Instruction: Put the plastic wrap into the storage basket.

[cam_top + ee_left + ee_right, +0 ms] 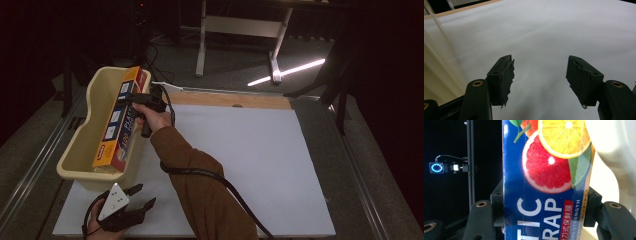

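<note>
1. My right claw (141,98) sits in the upper left of the high view, at the far end of the plastic wrap box (120,120). In the right gripper view the box (546,182) stands between the two black jaws, one at each long side.

2. Are the pads pressing? The jaws sit flush against both sides of the box with no clear gap, so I read this claw as clamped on the box, though only lightly, I judge.

3. The box lies lengthwise in the cream basket (82,145), leaning on the right-hand wall, its far end raised above the rim and its near end down by the near wall. I hold it by the raised end because that is the part I can reach from above and from the side without hitting the basket wall.

4. The basket stands on the left edge of the white bench (260,165), so my right forearm crosses the middle of the picture to get there.

5. My left claw (136,196) waits at the lower left of the high view, just in front of the basket's near corner. In the left gripper view its jaws stand well apart with nothing between them, white bench beneath and the basket wall (434,75) at the left edge. I judge it is parked there to keep out of the way, or to steady the basket if needed.
</note>
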### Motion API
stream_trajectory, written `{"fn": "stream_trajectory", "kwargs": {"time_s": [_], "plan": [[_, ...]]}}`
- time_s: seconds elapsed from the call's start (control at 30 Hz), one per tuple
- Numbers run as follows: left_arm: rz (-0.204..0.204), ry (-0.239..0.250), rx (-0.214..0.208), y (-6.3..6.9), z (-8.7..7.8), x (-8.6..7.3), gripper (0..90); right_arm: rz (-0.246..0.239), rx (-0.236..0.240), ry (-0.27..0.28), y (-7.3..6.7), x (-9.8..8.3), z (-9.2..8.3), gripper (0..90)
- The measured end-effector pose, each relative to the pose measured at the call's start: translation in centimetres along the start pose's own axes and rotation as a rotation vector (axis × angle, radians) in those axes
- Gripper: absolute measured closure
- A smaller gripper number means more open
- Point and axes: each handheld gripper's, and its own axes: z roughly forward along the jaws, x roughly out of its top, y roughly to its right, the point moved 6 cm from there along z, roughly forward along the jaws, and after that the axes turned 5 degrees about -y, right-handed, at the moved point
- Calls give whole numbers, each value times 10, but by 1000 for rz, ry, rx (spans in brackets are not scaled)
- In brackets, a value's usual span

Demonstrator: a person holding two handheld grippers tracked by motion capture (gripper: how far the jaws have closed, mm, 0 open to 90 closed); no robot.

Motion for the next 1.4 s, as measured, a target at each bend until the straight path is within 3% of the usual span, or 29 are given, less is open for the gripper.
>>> {"fn": "stream_trajectory", "kwargs": {"time_s": [0.4, 0.53, 0.63, 0.7, 0.77, 0.93, 1.2, 1.4], "plan": [[2, -1, 4, -1, -2, -1, 384, 1, -36, 0, 5, 0, 4, 369], [4, -2, 4, 0, -2, -1, 384, -3, -79, -15, 10, -1, 5, 347], [4, -3, 4, 0, -1, -1, 384, -11, -84, -28, 11, -2, 7, 345], [6, -3, 4, 0, -1, -1, 384, -15, -59, -17, 9, -1, 6, 370], [5, -2, 5, 0, -1, -1, 384, -22, -41, -17, 5, -1, 4, 385], [7, -5, 5, 0, -1, -1, 384, -50, -70, -27, 6, -1, -3, 393], [7, -5, 9, 0, -2, -2, 384, -76, -66, -38, 10, -5, -12, 396], [3, 0, 18, -1, -3, -2, 384, -147, -88, -51, 5, -10, -25, 397]]}}
